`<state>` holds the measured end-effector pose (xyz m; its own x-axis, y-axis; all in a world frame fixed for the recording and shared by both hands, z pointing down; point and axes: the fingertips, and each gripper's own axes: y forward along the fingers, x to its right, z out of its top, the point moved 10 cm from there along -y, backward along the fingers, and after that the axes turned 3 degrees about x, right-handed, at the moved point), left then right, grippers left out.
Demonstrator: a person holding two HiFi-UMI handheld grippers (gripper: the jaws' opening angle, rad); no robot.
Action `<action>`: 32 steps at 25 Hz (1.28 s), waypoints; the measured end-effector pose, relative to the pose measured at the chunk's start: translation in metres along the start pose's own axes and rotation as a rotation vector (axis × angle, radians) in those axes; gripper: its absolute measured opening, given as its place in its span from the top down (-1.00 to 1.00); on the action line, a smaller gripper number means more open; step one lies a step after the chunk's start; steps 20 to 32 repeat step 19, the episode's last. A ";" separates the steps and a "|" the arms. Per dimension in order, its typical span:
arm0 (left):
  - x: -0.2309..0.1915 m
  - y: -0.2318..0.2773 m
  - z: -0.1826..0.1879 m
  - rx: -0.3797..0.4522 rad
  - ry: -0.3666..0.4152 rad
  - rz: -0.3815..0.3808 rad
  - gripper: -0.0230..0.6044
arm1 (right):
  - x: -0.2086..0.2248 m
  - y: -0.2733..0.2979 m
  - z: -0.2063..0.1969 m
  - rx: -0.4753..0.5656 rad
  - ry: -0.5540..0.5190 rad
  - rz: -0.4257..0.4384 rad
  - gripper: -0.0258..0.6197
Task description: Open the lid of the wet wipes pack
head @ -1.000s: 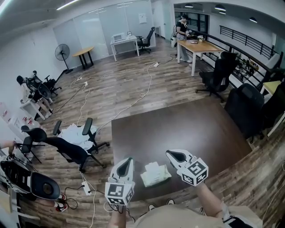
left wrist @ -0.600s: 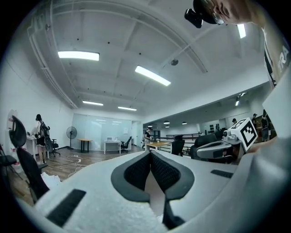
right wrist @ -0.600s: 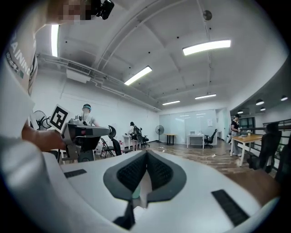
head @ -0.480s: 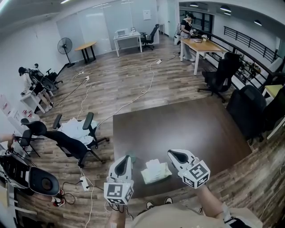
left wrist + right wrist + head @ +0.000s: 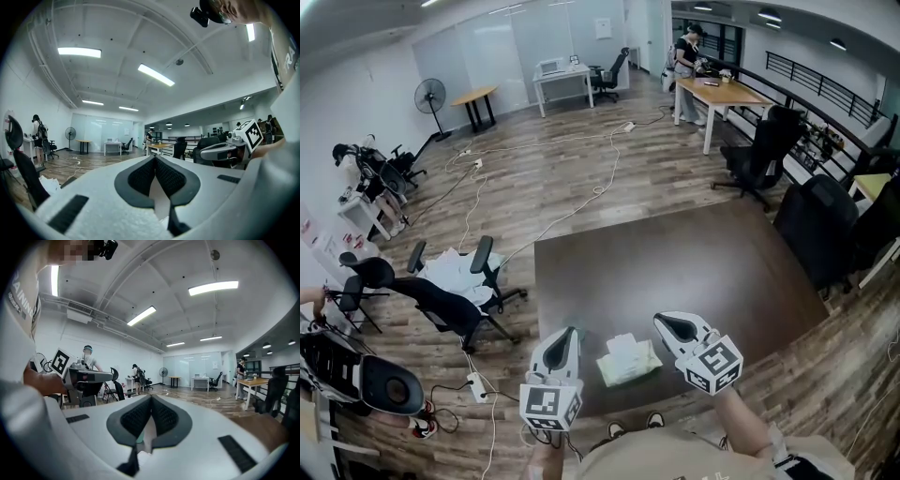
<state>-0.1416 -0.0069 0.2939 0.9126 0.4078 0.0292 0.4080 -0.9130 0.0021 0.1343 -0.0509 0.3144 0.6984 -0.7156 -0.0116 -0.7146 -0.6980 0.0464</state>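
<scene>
Little has shifted over the past second: both grippers and the pack keep almost the same places, and only the head camera's framing has drifted slightly. The left gripper (image 5: 155,159) has its jaws pressed together at the tips and clamps nothing. The right gripper (image 5: 150,399) is likewise closed and empty, though a sliver of green and white shows through the slit below its pads, probably the pack beneath.

From the head view, the left gripper (image 5: 566,339) and right gripper (image 5: 667,324) hover on either side of the wet wipes pack (image 5: 630,366), close by but not touching it. The pale green pack lies flat near the person's edge of the dark brown table (image 5: 675,272). A white patch (image 5: 623,346) sits on its far end. At this size it cannot be told whether that is a raised lid, a lid lying shut, or a wipe.

The scene suits two stages: grippers poised beside a shut pack, or drawn back from one whose lid already stands up. Any work on the lid would need one gripper steadying the soft pack while the other parts its jaws for the flap's edge.
</scene>
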 end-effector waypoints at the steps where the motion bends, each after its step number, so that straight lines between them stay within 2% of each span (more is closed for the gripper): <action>1: 0.000 0.001 -0.001 -0.004 -0.001 -0.004 0.90 | 0.000 0.000 -0.001 -0.004 0.001 0.001 0.88; 15: 0.002 0.015 -0.015 -0.015 -0.037 -0.030 0.90 | 0.001 0.003 -0.009 -0.023 0.019 0.017 0.88; 32: 0.000 0.018 -0.017 -0.007 -0.033 -0.024 0.90 | 0.002 0.006 -0.014 -0.021 0.022 0.037 0.88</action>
